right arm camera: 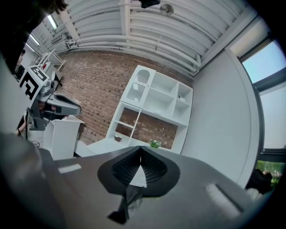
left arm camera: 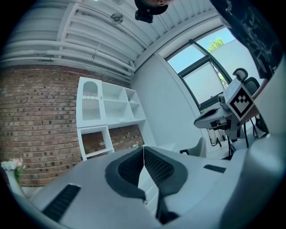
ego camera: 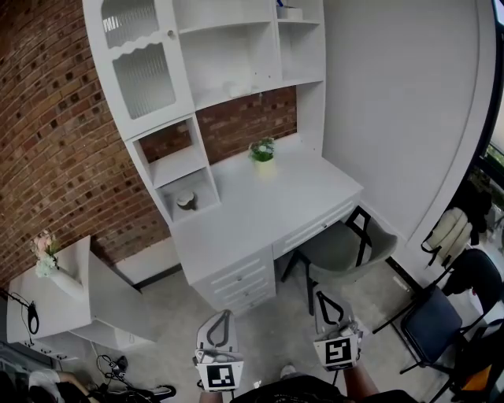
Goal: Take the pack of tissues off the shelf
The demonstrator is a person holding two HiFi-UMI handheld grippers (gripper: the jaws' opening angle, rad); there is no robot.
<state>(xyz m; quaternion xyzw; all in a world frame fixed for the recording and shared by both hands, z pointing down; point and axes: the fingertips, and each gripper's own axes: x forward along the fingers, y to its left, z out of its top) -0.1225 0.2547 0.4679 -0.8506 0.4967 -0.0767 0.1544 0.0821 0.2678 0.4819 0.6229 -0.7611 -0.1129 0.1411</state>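
left tool: jaws are together, nothing between them; in the head view it is low, near 6 o'clock.
right tool: jaws are together too, and empty; it is beside the left one, toward 5 o'clock.
pack of tissues: a pale pack in the top right compartment of the shelf, at 12 o'clock, well apart from both tools.
tabletop: white, under the shelf; a small potted plant stands on it.
chair: at 4 o'clock from the plant.
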